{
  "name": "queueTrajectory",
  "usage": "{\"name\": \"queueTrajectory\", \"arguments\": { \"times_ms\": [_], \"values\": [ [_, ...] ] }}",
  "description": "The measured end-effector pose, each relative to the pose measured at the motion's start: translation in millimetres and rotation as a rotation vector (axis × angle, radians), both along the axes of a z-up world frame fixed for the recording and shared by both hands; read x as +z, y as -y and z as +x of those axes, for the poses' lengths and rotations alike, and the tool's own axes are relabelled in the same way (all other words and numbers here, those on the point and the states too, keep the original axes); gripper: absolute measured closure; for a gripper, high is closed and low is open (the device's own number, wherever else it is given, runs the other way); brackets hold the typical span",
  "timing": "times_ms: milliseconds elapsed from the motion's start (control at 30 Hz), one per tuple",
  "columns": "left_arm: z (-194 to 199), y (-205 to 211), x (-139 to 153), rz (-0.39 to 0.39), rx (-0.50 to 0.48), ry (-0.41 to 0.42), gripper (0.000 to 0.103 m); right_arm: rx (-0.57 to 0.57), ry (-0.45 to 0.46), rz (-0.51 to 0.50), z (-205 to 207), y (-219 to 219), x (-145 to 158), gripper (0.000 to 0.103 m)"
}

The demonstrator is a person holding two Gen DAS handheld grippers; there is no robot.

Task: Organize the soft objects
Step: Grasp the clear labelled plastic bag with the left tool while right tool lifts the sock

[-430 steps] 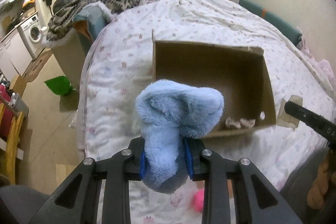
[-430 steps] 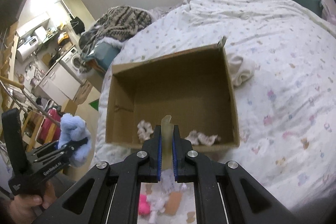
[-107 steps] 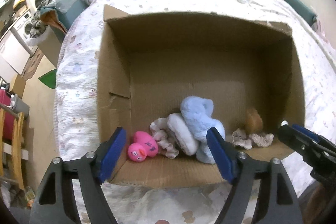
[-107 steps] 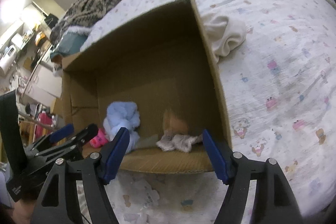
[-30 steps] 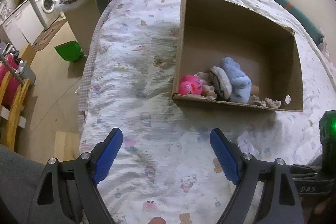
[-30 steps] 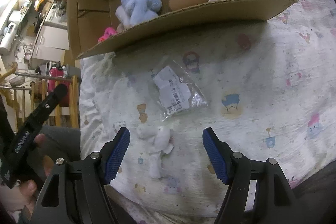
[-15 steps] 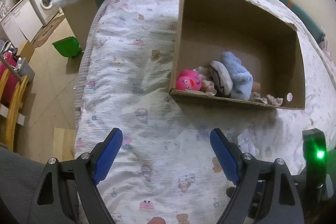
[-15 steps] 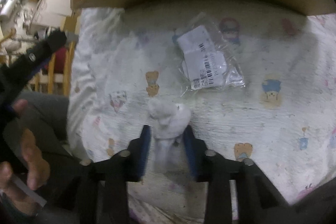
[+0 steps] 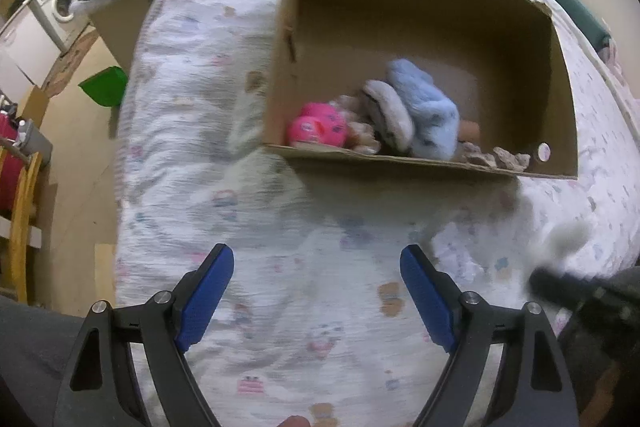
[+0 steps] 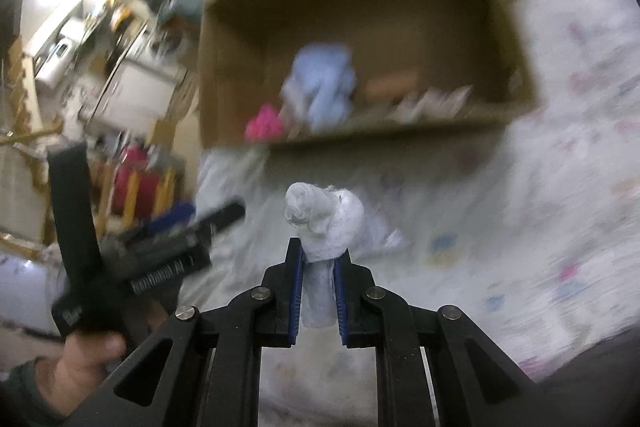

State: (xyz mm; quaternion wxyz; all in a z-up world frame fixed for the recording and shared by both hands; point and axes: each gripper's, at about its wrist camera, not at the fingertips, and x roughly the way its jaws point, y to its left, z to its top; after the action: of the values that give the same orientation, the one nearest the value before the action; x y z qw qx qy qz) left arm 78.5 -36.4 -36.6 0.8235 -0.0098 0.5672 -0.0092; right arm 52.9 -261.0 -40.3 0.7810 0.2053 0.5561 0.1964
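The small white plush toy (image 10: 322, 223), a moment ago lying on the bedsheet (image 10: 520, 247), is now lifted at frame centre, pinched between the pads of the right gripper (image 10: 316, 291), so only its delivery remains. The cardboard box (image 10: 512, 39) in the upper frame already holds a light-blue plush (image 10: 322, 87) and, apparently, a pink toy (image 10: 264, 125). The left gripper (image 9: 316, 291) stays spread wide, empty, over the bedsheet.

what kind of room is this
Most likely a bedroom in a small studio flat. A cardboard box of soft toys sits on a bed with a cartoon-print cover, and a washing machine stands by white cabinets just past its edge. The right gripper holds a white plush toy.
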Motion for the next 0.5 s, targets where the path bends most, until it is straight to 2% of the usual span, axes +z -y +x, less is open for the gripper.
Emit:
{"name": "queueTrajectory", "arguments": {
  "times_ms": [133, 300, 500],
  "values": [
    [4.9, 25.2, -10.1, -0.018, -0.027, -0.03, 0.019, -0.105, 0.018, -0.057, 4.3, 16.5, 2.0, 0.087],
    [8.5, 60.2, -23.2, -0.027, -0.053, -0.056, 0.019, -0.171, 0.017, -0.126, 10.4, 26.3, 1.6, 0.087],
    [15.0, 97.8, -41.1, -0.001, -0.105, -0.08, 0.023, -0.227, -0.024, -0.133, 12.7, 39.1, -13.7, 0.087]
  ]
}}
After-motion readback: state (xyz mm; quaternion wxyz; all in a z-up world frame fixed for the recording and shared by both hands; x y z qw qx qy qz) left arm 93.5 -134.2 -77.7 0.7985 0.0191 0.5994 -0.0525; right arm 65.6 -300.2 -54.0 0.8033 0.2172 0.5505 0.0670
